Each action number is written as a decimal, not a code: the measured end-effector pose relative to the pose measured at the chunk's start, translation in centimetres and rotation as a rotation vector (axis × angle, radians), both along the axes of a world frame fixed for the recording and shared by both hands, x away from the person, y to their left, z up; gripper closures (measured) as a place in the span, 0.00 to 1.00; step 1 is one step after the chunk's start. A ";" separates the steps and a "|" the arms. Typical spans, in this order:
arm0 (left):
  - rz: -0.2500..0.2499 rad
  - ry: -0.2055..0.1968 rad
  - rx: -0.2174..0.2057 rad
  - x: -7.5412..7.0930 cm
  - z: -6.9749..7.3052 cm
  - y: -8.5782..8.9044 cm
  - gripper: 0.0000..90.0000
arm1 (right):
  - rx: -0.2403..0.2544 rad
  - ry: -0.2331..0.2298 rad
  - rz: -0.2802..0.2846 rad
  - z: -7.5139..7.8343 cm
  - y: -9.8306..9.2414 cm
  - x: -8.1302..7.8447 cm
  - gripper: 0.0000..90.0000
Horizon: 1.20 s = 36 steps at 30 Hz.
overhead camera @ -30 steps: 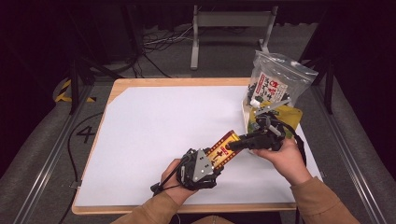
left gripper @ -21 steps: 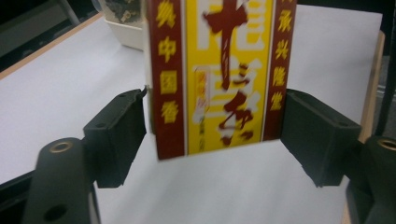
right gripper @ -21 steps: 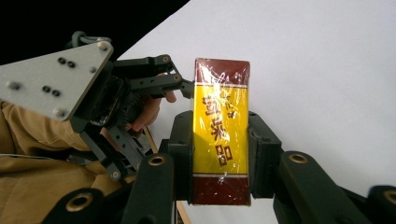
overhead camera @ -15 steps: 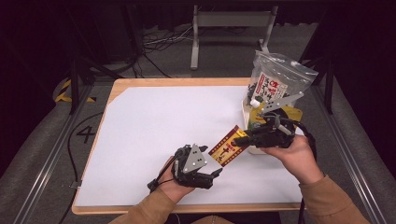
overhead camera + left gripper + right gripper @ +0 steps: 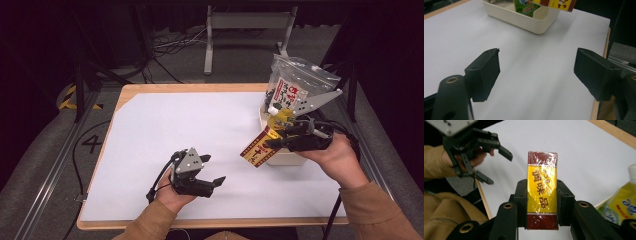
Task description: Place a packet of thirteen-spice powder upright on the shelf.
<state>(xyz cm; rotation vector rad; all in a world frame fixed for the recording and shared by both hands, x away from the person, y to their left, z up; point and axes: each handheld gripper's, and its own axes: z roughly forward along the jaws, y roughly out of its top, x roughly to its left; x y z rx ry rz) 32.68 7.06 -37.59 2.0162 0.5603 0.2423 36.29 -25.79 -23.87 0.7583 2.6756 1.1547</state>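
The right gripper is clamped on a red and yellow box, one pad against each long side, as the right gripper view shows; the box is wrapped in clear film and printed with brown characters. In the high view the box hangs tilted at the near left corner of a cream bin, which stands at the right side of the white table. The left gripper is low over the table near its near edge, well apart from the box; its jaws have just been opening and stand wide with nothing between them, as the left gripper view confirms.

In the bin stand a yellow bottle with a white cap and, at the far end, a clear bag with a red and white label, which rises well above the rim. The left gripper view shows the bin's wall and a green label inside it, with the box's lower edge above. The right gripper view shows the bottle's yellow-green label at its right and the left gripper farther off.

Beyond the table stands a grey metal stand, with cables on the floor.
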 end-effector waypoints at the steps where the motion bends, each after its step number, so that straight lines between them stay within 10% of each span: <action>1: 0.005 0.000 -0.001 0.0 0.0 0.2 0.24 | -0.014 -0.008 0.004 0.1 -0.1 0.1 0.76; 36: 0.177 0.011 -0.010 0.4 -0.2 7.5 0.24 | -0.266 -0.065 0.138 2.3 -3.1 4.7 0.76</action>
